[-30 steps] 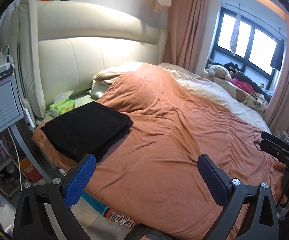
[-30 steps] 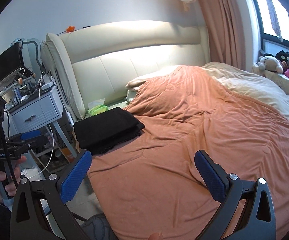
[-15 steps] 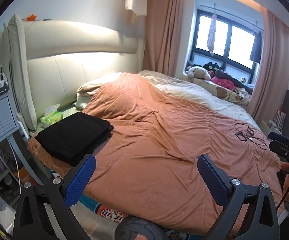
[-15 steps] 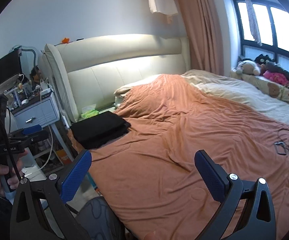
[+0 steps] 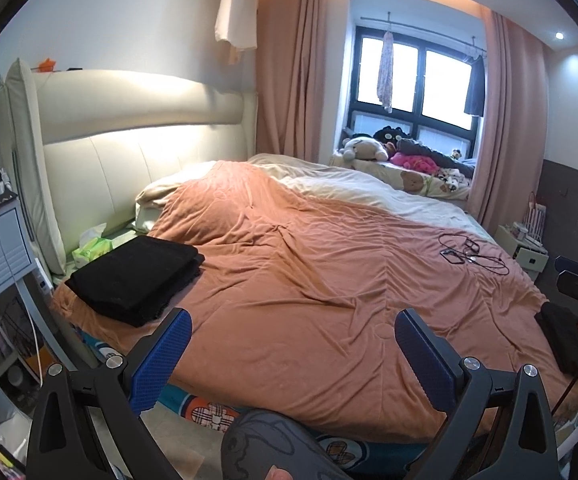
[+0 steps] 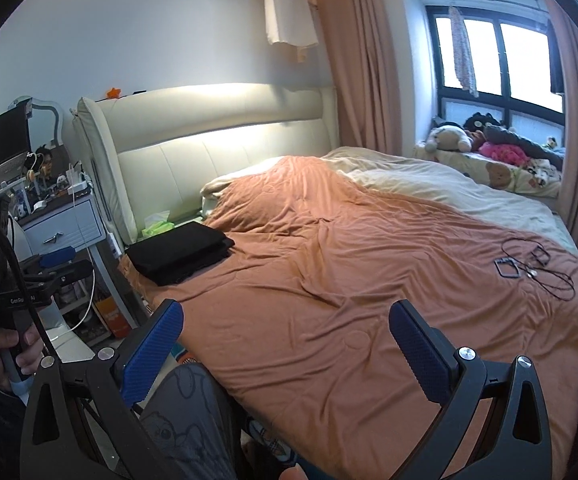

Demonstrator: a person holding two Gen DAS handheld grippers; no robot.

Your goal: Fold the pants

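Folded black pants [image 5: 135, 278] lie in a neat stack at the left corner of the orange bedspread [image 5: 309, 280], near the headboard; they also show in the right wrist view [image 6: 179, 254]. My left gripper [image 5: 289, 354] is open and empty, held back from the bed's near edge. My right gripper [image 6: 285, 350] is open and empty, also off the bed's near edge. Another dark cloth [image 5: 565, 336] lies at the bed's right edge, next to the right hand.
A green tissue pack [image 5: 93, 246] sits behind the pants. A phone and cables [image 5: 471, 254] lie on the right of the bed. A nightstand [image 6: 67, 224] with clutter stands to the left. Stuffed toys [image 5: 389, 152] line the window ledge.
Both grippers have pulled back and up from the bed, so the pants stack looks smaller and farther. More of the room, the window and the cables has come into view.
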